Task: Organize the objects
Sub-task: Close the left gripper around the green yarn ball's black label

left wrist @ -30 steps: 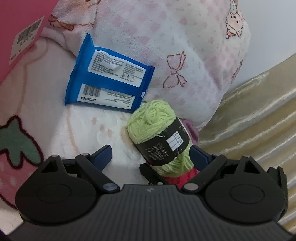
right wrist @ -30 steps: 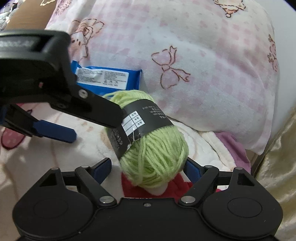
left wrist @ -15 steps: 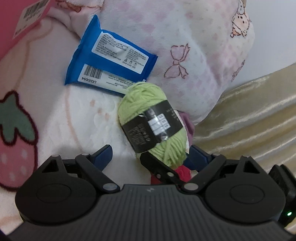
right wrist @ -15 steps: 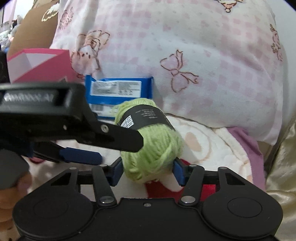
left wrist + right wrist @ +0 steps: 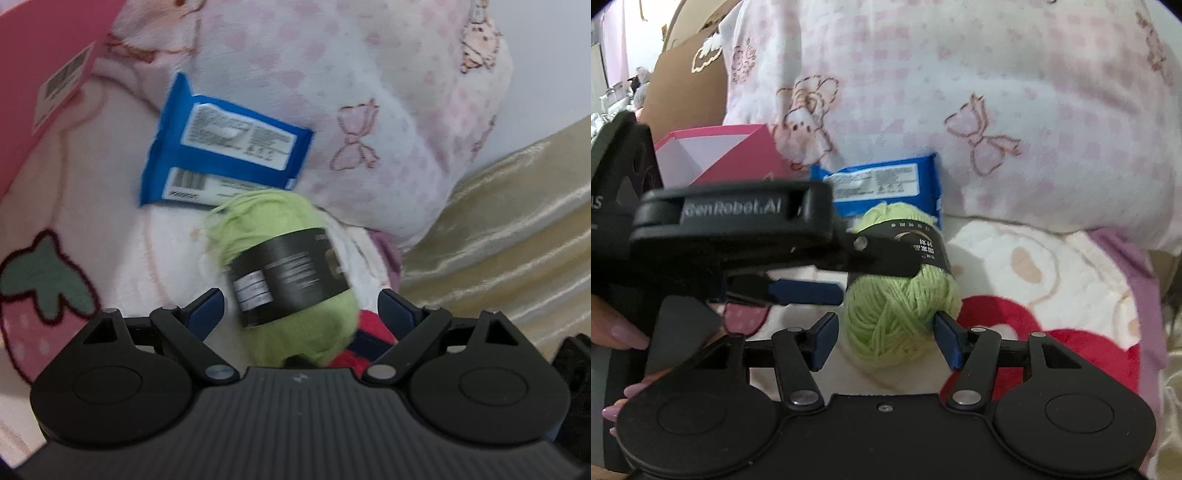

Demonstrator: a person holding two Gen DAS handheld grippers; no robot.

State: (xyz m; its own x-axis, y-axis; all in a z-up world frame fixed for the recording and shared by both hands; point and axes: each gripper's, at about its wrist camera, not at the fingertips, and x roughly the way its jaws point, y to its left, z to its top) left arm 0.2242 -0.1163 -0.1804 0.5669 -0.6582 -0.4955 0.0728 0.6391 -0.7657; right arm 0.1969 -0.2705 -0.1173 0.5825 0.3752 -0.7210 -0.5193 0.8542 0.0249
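A green yarn ball (image 5: 901, 314) with a black label band sits between the blue pads of my right gripper (image 5: 886, 317). The jaws are opening slightly, but the pads still hold the ball's sides, just above the strawberry blanket (image 5: 1052, 280). My left gripper (image 5: 297, 299) is open, with nothing gripped. It hovers just left of the ball, and one black finger (image 5: 882, 262) crosses the ball's label. In the left wrist view the yarn ball (image 5: 291, 277) is blurred and fills the space ahead of the open pads.
A blue wipes pack (image 5: 225, 147) lies behind the yarn against a pink-checked pillow (image 5: 997, 92). An open pink box (image 5: 713, 155) stands at the left. Gold fabric (image 5: 498, 221) lies at the right. A person's hand (image 5: 617, 332) holds the left gripper.
The right jaws closed from wide apart onto the yarn ball, and the ball rose and turned with them. The left gripper stayed open and hardly moved.
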